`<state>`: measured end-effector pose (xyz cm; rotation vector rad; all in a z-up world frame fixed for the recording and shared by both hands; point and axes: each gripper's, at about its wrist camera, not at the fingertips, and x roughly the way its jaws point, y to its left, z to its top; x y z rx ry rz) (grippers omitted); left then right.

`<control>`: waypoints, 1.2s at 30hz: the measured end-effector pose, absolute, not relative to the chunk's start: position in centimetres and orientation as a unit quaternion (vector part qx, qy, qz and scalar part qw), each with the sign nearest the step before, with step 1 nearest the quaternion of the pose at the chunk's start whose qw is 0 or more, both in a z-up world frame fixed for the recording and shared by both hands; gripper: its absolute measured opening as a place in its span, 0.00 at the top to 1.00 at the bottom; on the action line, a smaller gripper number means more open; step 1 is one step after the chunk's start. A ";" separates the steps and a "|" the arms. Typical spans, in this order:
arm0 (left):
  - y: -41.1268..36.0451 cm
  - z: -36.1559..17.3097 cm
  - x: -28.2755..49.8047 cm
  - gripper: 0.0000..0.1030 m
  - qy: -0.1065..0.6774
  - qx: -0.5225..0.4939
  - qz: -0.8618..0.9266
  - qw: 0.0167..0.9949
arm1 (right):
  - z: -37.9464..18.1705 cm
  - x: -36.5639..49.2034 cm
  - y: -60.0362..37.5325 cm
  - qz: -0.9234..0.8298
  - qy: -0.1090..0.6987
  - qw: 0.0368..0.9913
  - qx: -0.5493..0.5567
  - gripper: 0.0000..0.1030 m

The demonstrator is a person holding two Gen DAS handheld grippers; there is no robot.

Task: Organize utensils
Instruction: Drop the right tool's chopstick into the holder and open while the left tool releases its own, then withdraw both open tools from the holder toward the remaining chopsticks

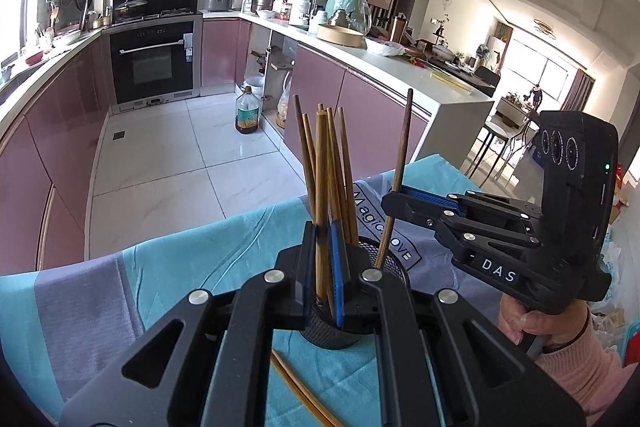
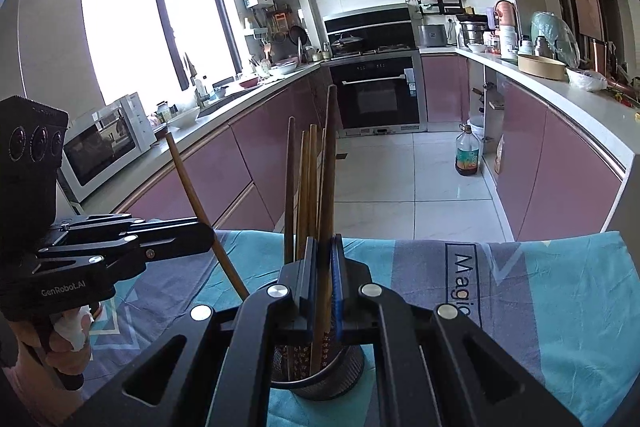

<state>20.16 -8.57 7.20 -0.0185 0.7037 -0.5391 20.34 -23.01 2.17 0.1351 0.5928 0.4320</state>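
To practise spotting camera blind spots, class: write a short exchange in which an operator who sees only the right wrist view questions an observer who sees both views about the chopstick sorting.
Operator: My right gripper and the left gripper each clamp a chopstick over the mesh holder. Are any left outside it?
Observer: Yes. What look like two loose chopsticks lie on the blue cloth, on the near side of the holder, below the left gripper.
Operator: Who holds my gripper?
Observer: A hand in a pink sleeve grips its handle.
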 end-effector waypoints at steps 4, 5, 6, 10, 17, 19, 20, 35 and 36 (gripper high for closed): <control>-8.6 6.4 21.3 0.90 0.350 -0.022 -0.254 0.901 | 2.0 20.7 -23.1 0.205 0.291 0.932 0.070 0.92; -8.6 6.3 21.5 0.89 0.351 -0.023 -0.253 0.901 | 1.9 20.8 -23.1 0.203 0.292 0.932 0.072 0.92; -8.6 6.1 21.7 0.89 0.352 -0.025 -0.252 0.901 | 1.8 20.9 -23.2 0.203 0.292 0.932 0.074 0.92; -8.2 5.6 21.5 0.84 0.348 -0.026 -0.247 0.904 | 1.7 20.8 -23.4 0.200 0.289 0.933 0.078 0.92; -7.3 5.4 20.2 0.65 0.327 -0.034 -0.233 0.915 | 1.5 20.5 -23.5 0.203 0.291 0.932 0.077 0.91; -6.8 5.2 19.6 0.62 0.320 -0.040 -0.229 0.918 | 1.6 20.2 -23.5 0.205 0.289 0.932 0.076 0.90; -6.5 5.1 19.3 0.60 0.317 -0.043 -0.226 0.920 | 1.7 19.9 -23.5 0.205 0.287 0.933 0.074 0.90; -1.0 1.3 14.3 0.22 0.296 -0.035 -0.147 0.943 | -0.5 12.0 -19.2 0.281 0.296 0.913 -0.008 0.66; -0.8 0.9 13.9 0.21 0.297 -0.029 -0.139 0.944 | -1.1 11.9 -19.0 0.282 0.305 0.910 -0.007 0.66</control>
